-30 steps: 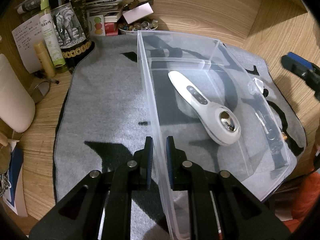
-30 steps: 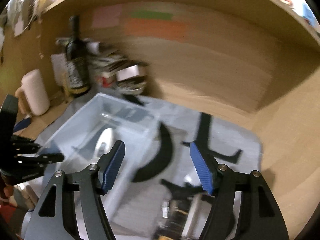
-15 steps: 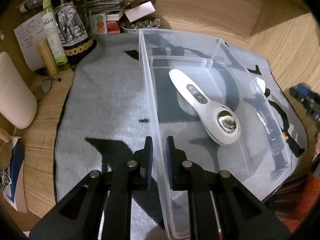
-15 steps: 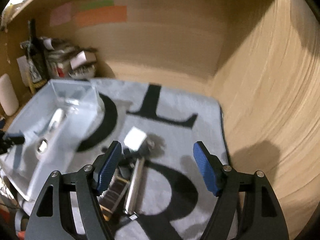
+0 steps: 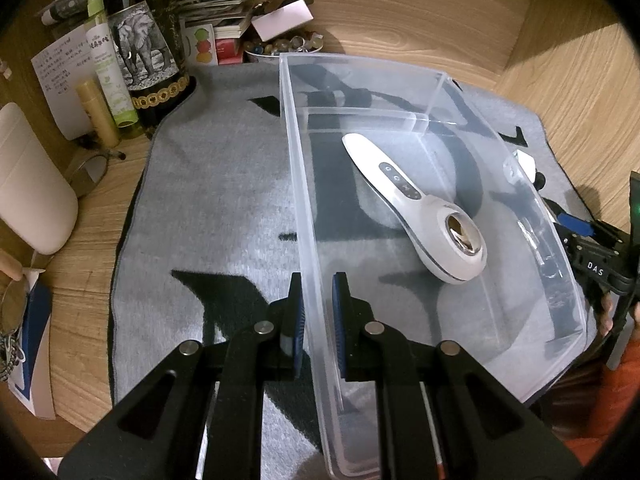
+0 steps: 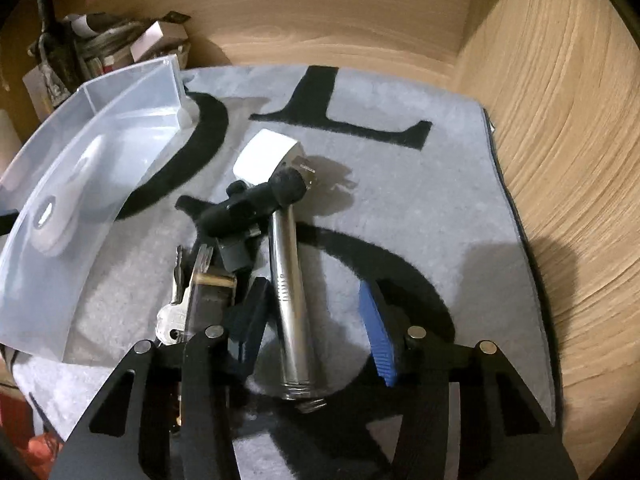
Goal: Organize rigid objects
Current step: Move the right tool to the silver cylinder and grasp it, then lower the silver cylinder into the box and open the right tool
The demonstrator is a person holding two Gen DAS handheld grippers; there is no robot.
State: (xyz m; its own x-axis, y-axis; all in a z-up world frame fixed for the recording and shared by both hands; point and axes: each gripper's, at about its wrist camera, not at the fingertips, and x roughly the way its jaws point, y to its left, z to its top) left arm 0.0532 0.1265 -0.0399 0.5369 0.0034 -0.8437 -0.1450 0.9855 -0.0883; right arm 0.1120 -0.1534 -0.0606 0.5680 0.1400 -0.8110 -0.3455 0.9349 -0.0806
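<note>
My left gripper (image 5: 318, 316) is shut on the near left wall of a clear plastic bin (image 5: 296, 184) that stands on a grey mat. A white handheld device (image 5: 416, 208) lies inside the bin. In the right wrist view the bin (image 6: 72, 184) is at the left. My right gripper (image 6: 316, 332) is open, its fingers either side of a silver metal cylinder (image 6: 289, 300) lying on the mat. Next to it lie a black tool (image 6: 252, 208), a white charger plug (image 6: 266, 158), a key (image 6: 172, 316) and a glass-fronted box (image 6: 208, 300).
The grey mat (image 5: 208, 208) with black letters covers a wooden desk. Bottles (image 5: 140, 52), papers and a bowl of small items (image 5: 280, 46) crowd the back left. A white cushion-like object (image 5: 28, 184) sits at the left. A wooden wall (image 6: 560, 160) rises at the right.
My right gripper swung right from the bin and came down over the pile, now straddling the silver cylinder. My left gripper kept its hold on the bin wall.
</note>
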